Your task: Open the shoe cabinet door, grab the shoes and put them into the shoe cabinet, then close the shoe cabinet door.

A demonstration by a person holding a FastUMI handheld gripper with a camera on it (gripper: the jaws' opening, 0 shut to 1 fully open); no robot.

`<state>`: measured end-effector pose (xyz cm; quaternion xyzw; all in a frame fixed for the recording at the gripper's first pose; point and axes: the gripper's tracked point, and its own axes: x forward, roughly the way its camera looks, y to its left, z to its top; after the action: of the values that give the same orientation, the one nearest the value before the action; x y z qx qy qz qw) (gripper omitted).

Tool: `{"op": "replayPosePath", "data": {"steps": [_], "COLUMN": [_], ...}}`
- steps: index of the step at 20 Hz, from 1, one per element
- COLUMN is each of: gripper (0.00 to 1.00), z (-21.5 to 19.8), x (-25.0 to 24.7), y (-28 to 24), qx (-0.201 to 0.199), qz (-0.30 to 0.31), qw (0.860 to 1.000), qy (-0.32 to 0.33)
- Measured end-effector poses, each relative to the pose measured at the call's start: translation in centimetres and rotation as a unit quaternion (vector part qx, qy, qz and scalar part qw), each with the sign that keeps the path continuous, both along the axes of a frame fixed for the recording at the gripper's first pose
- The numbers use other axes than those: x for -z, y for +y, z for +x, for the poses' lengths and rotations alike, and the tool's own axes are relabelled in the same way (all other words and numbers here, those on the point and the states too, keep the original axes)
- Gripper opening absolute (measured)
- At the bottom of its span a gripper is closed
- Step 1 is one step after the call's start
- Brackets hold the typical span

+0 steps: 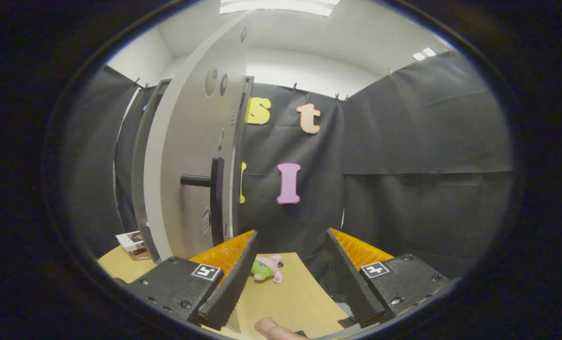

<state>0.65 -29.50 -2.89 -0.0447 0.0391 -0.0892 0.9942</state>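
Ahead, left of the gripper (pixel 288 278): cabinet door (pixel 186 156), ajar, handle (pixel 210 189) free. Jaws were spread, empty; door wanted swinging wider first.

Shoe cabinet door (pixel 186 156) seen nearly edge-on, hiding the cabinet's inside; small round fittings high on the door too small to make out. Pink and green toy (pixel 267 269) on the table (pixel 285 297), just ahead of the tool (pixel 290 278), partly covered by the left finger (pixel 231 278). Near the table's front, a fingertip (pixel 274 328) cut off; small boxes (pixel 133 244) far left partly behind the door.
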Motion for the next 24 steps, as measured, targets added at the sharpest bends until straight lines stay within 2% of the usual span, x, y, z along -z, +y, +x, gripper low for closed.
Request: {"op": "replayPosePath", "data": {"steps": [3, 13, 19, 24], "gripper": [0.94, 0.93, 0.94, 0.95], "z": [-0.3, 0.1, 3.0, 6.5], "x": [-0.1, 0.9, 1.9, 3.6], "y": [3.3, 13.0, 19.0, 24.3], "qx": [-0.017, -0.034, -0.065, -0.084], "qz": [-0.011, 0.0, 0.007, -0.011], "qw": [1.0, 0.999, 0.998, 0.996], "qy": [-0.013, -0.017, 0.001, 0.033]}}
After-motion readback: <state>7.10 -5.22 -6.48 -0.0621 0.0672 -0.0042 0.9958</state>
